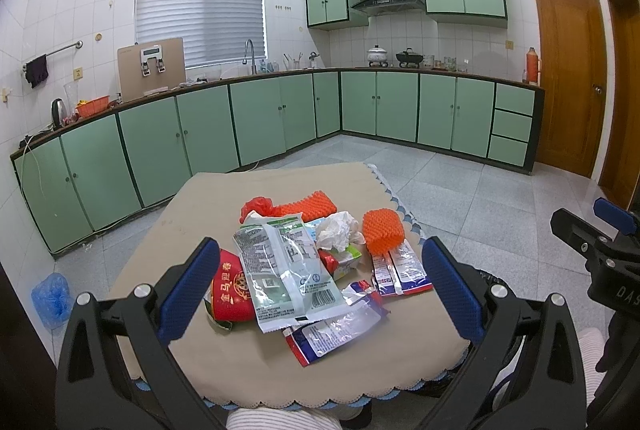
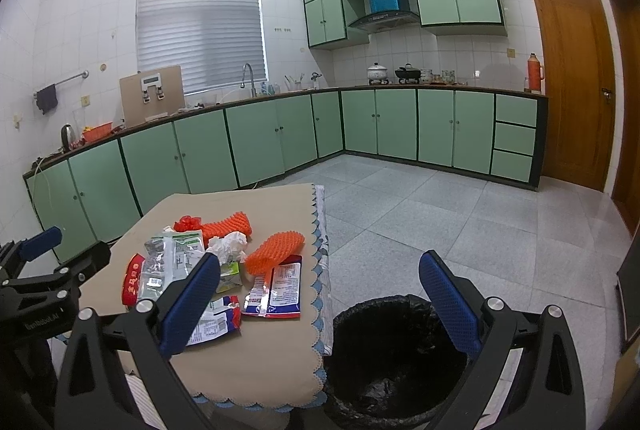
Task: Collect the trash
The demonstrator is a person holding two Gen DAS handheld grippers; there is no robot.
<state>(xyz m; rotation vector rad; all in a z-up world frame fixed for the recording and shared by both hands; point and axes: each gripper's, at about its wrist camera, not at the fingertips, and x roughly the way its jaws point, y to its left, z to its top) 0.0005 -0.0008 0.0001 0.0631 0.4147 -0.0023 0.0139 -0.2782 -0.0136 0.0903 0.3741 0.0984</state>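
A heap of trash lies on a small table [image 1: 256, 370] with a beige cloth: a clear plastic wrapper [image 1: 284, 266], a red packet [image 1: 232, 294], a red-and-blue sachet [image 1: 340, 326], twin sachets [image 1: 400, 270], crumpled tissue [image 1: 336, 230] and two orange foam nets [image 1: 382, 230]. My left gripper [image 1: 320, 294] hovers open above the heap, holding nothing. My right gripper [image 2: 320, 302] is open and empty, over the table's right edge and a black-lined bin [image 2: 392, 358]. The same sachets [image 2: 276, 290] and foam net [image 2: 272, 250] show in the right wrist view.
Green cabinets [image 1: 256, 118] run along the kitchen walls, with a wooden door [image 1: 568, 78] at the right. A blue plastic bag [image 1: 52, 298] lies on the tiled floor left of the table. A striped sleeve [image 1: 280, 420] shows under the table's near edge.
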